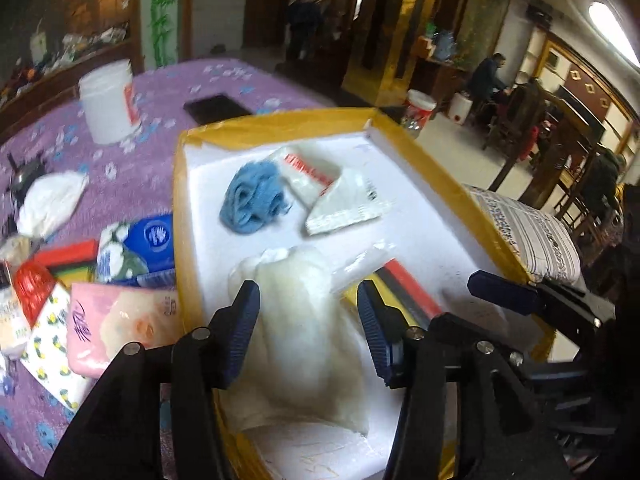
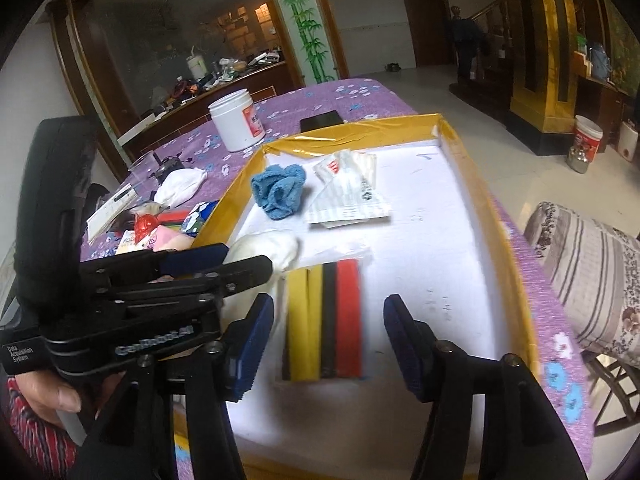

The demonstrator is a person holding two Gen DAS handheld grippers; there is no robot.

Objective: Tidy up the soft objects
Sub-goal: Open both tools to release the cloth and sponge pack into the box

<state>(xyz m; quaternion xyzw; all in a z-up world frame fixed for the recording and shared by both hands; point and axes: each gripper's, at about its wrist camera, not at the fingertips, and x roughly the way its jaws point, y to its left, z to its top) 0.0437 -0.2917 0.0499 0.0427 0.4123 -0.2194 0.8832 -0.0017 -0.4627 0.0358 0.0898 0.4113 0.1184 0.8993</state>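
A white foam tray with a yellow taped rim [image 1: 280, 126] [image 2: 360, 124] lies on the purple tablecloth. Inside it are a blue cloth [image 1: 256, 200] [image 2: 280, 190], a white plastic packet with red print [image 1: 340, 196] [image 2: 348, 198], a white soft bag [image 1: 304, 332] [image 2: 272, 250] and a pack of yellow, black and red sponges [image 1: 404, 288] [image 2: 324, 320]. My left gripper [image 1: 308, 292] [image 2: 244, 258] is open, with the white bag lying between its fingers. My right gripper [image 2: 330, 300] is open astride the sponge pack, its pads apart from it.
Left of the tray lie a pink tissue pack [image 1: 120, 320], a blue tissue pack [image 1: 148, 248] and a white bag [image 1: 52, 204] [image 2: 180, 186]. Behind it stand a white jar [image 1: 108, 100] [image 2: 238, 120] and a black phone [image 1: 216, 108] [image 2: 322, 120]. A cushioned chair [image 2: 592, 264] is at the right.
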